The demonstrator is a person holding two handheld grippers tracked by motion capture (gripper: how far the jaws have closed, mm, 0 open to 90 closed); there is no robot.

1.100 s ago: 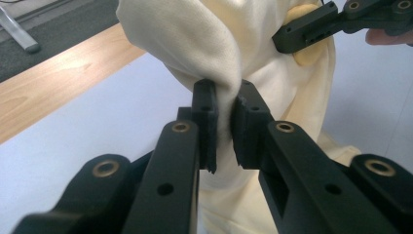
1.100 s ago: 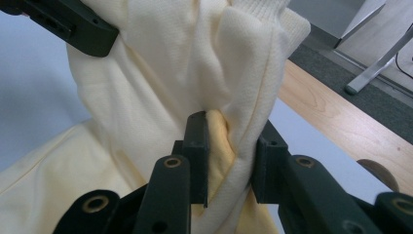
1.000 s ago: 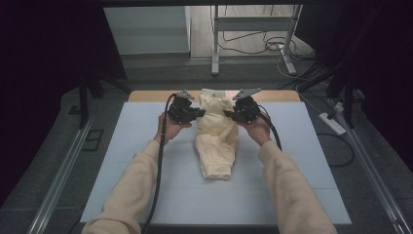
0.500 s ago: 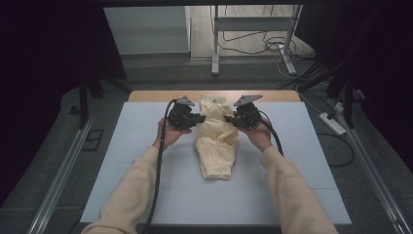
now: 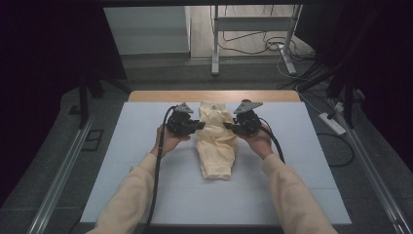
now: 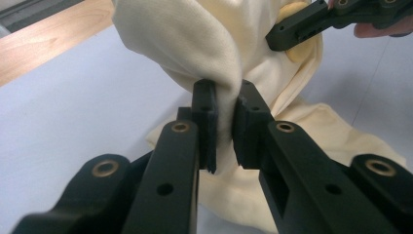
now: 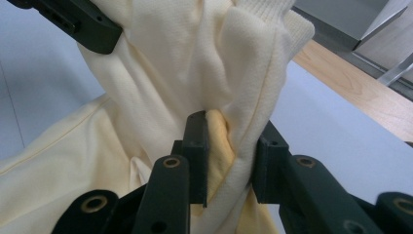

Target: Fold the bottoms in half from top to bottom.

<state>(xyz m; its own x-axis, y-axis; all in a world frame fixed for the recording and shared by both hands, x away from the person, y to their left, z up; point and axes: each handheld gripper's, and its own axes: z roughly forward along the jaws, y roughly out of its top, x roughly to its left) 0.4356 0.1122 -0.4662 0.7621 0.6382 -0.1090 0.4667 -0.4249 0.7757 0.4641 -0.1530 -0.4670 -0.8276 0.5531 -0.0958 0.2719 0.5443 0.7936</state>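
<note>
Cream garment [image 5: 214,141], looks like a sweatshirt, bunched lengthwise mid-worktop [image 5: 146,185] on the pale blue mat, far end lifted between both tools, near end lying flat toward the person. Left gripper [image 5: 197,126] fingers [image 6: 207,122] pinch a fold of the fabric on the garment's left edge; the left gripper view shows cloth squeezed thin between the pads, a solid bite. Right gripper [image 5: 230,125] fingers [image 7: 197,146] clamp a thicker rolled seam or hem on the right edge; in the right gripper view the jaws stand wider because of the bulk, cloth still caught between them. Step in hand reads as lifting and spreading the upper part, probably to flatten or fold it. To do it well: keep both pinches firm, raise both hands level so the fabric hangs evenly, then draw them apart sideways until the bunching opens, no jerking. The right grip sits on a twisted roll, so it may slip or carry the twist along; regrip on a single layer if it does. Wooden strip [image 5: 160,96] at the far edge is bare, with room to lay the cloth out forward.
</note>
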